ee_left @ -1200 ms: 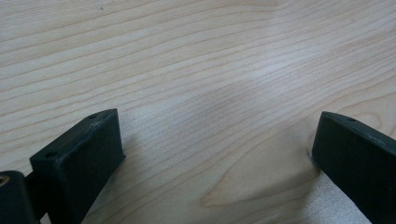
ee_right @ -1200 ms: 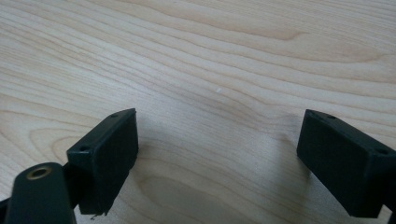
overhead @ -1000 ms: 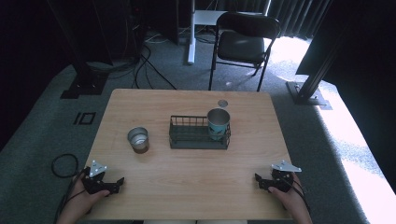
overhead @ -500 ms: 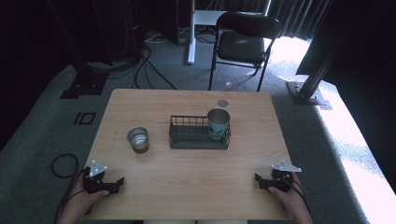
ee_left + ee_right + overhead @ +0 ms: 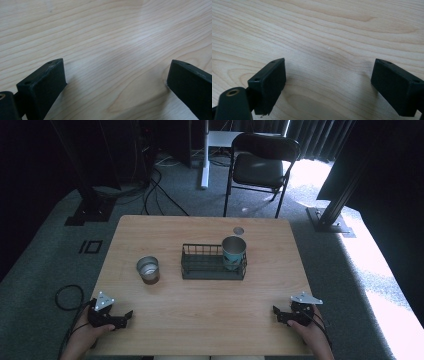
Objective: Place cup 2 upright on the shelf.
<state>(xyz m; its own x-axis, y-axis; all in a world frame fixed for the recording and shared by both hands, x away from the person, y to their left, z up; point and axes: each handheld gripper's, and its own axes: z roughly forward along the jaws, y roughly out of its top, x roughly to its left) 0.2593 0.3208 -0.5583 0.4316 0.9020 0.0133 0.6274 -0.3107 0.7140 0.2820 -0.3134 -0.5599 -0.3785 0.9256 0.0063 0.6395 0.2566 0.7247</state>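
Note:
A dark wire basket (image 5: 213, 262) stands at the middle of the wooden table (image 5: 210, 320). A tall metal cup (image 5: 234, 252) with a teal band stands upright in the basket's right end. A short metal cup (image 5: 148, 269) sits on the table left of the basket. My left gripper (image 5: 128, 316) rests at the front left of the table, open, with bare wood between its jaws (image 5: 115, 72). At the front right my right gripper (image 5: 276, 312) lies open, nothing between its jaws (image 5: 328, 72).
A small round grommet hole (image 5: 238, 230) lies in the table behind the basket. A black folding chair (image 5: 262, 165) stands on the carpet beyond the far edge. Cables (image 5: 65, 295) trail on the floor to the left.

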